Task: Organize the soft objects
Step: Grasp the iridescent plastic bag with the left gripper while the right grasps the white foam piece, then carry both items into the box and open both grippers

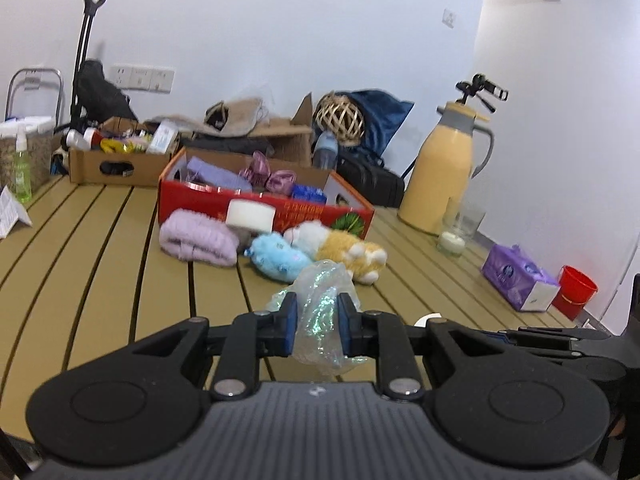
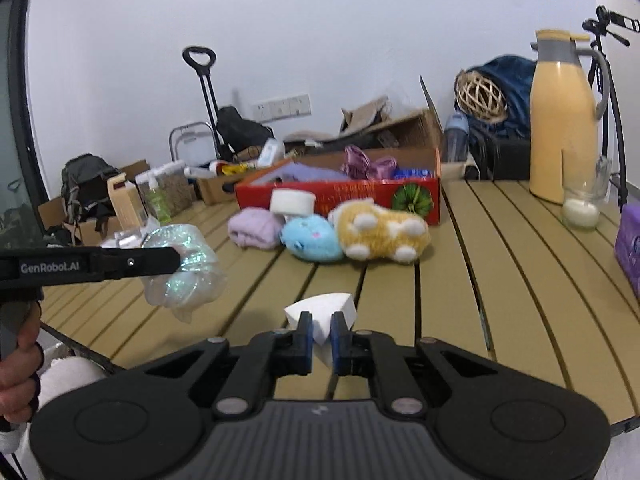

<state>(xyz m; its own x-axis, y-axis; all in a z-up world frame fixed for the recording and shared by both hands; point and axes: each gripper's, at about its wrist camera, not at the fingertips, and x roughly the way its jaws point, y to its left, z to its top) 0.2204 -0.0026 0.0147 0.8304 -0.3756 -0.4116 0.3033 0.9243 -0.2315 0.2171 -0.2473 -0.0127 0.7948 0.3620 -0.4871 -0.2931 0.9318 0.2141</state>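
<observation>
While airborne: sponge [image 2: 322, 320] in right gripper [image 2: 321, 338] (pinched).

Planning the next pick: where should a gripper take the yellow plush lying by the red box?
Grip the yellow plush across its midbody from above, jaws spanning its narrow width. It lies on its side, feet toward the camera, pressed against the blue plush and red box, so side approaches look blocked.

Both grippers: black linkage arms, silver pivot screws, blue pads [image 1: 291, 320], ribbed grey housing; left gripper [image 2: 176, 260] lettered "GenRobot.AI".
</observation>
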